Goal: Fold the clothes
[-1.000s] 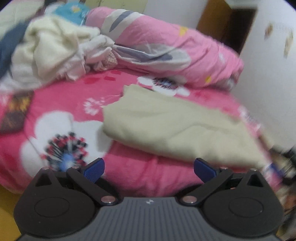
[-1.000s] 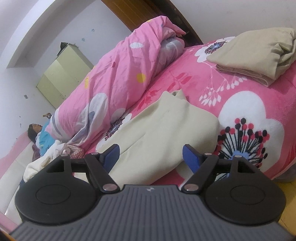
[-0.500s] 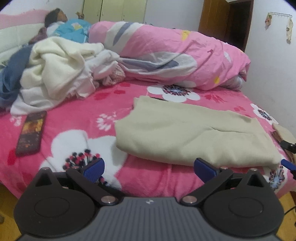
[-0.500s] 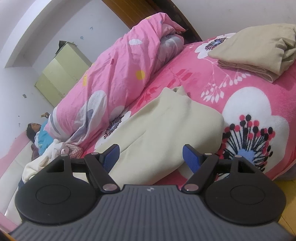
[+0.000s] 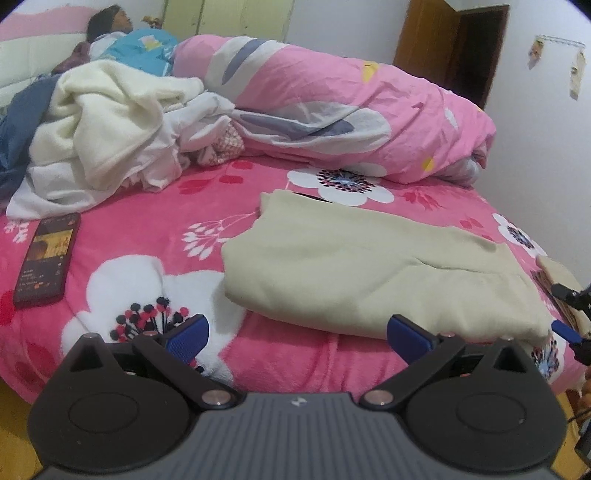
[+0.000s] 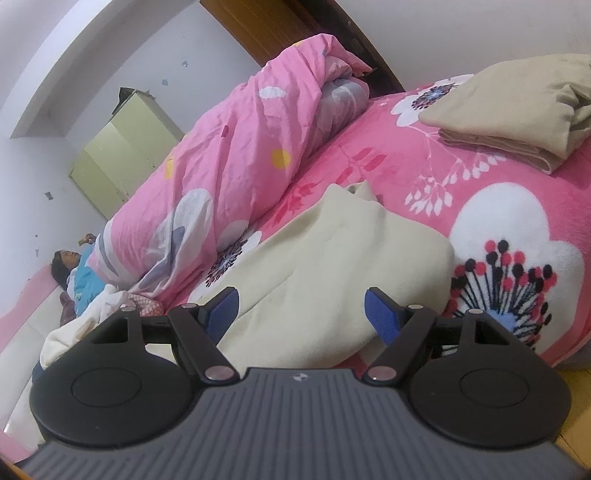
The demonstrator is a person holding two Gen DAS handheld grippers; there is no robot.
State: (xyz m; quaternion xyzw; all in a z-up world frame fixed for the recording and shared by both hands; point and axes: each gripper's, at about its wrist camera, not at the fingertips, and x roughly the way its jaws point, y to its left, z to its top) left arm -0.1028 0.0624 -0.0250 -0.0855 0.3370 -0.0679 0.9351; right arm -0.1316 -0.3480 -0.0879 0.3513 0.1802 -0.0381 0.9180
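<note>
A cream garment (image 5: 373,266) lies folded flat on the pink flowered bed (image 5: 155,206); the right wrist view shows the same cream garment (image 6: 332,266) from its other end. My left gripper (image 5: 295,338) hovers open just short of its near edge, nothing between the blue pads. My right gripper (image 6: 301,315) is also open, low over the garment's end, pads apart and not touching cloth. A tan folded garment (image 6: 517,110) rests farther along the bed. A heap of unfolded white and cream clothes (image 5: 110,125) sits at the back left.
A phone (image 5: 46,256) lies screen up near the bed's left edge. A rolled pink quilt (image 5: 351,110) runs along the far side. A person (image 5: 118,22) lies at the head of the bed. The right gripper's tip (image 5: 569,328) shows at the right edge.
The left wrist view has swung up and steadied from a blur, bringing the phone, the clothes heap and the person into sight. The right view has shifted only slightly. Both grippers stay open.
</note>
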